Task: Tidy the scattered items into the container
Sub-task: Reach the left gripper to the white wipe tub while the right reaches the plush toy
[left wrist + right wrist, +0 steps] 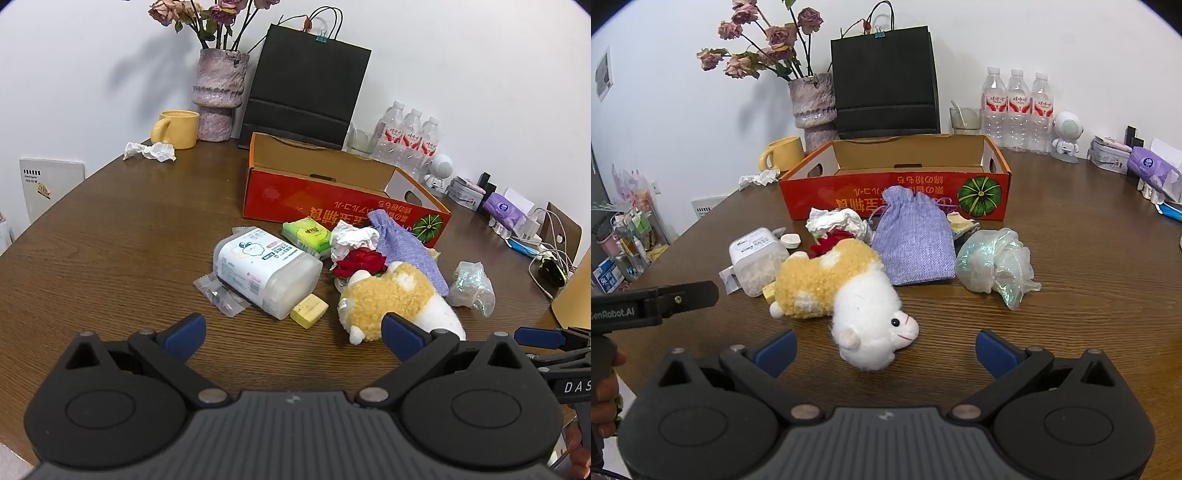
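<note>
Red box apparently empty; plush toy outside.

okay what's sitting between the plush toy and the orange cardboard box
In the right wrist view, a purple drawstring pouch, crumpled white paper and a red fabric flower lie between the plush toy and the orange cardboard box.

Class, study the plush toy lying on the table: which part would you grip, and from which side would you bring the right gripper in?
Probably grip the plush toy by its white head, coming from the near side with the open right gripper. The toy lies on its side with the head pointing toward the gripper, clear of the purple pouch and the tissue pack crowding its yellow body.
</note>
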`<state>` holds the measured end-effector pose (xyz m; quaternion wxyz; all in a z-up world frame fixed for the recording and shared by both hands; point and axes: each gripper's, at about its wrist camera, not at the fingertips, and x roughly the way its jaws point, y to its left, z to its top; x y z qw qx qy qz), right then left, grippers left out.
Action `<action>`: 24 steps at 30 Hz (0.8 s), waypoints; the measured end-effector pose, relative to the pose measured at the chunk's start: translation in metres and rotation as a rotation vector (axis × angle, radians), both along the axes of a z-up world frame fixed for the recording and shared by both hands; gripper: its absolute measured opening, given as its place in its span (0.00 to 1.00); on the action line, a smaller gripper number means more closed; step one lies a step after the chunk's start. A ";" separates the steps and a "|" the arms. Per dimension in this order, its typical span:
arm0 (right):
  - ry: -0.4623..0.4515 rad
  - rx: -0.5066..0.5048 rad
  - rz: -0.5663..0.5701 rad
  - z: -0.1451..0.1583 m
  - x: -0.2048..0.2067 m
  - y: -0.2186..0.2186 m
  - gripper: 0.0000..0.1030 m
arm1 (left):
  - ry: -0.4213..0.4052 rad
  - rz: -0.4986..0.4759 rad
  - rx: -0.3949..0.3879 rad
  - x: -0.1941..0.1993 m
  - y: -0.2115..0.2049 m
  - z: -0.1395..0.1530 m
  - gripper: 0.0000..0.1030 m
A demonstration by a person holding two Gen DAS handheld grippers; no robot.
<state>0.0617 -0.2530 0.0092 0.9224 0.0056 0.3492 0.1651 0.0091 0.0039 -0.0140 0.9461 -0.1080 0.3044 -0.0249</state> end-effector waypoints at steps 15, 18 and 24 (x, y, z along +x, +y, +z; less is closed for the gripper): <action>0.014 -0.018 -0.001 -0.003 0.007 0.004 1.00 | 0.016 0.002 -0.001 0.007 0.002 -0.002 1.00; 0.022 -0.028 0.003 -0.006 0.010 0.006 1.00 | 0.025 0.003 0.001 0.011 0.003 -0.005 1.00; 0.034 -0.057 0.023 -0.013 0.023 0.015 1.00 | 0.030 0.016 0.026 0.025 0.007 -0.008 1.00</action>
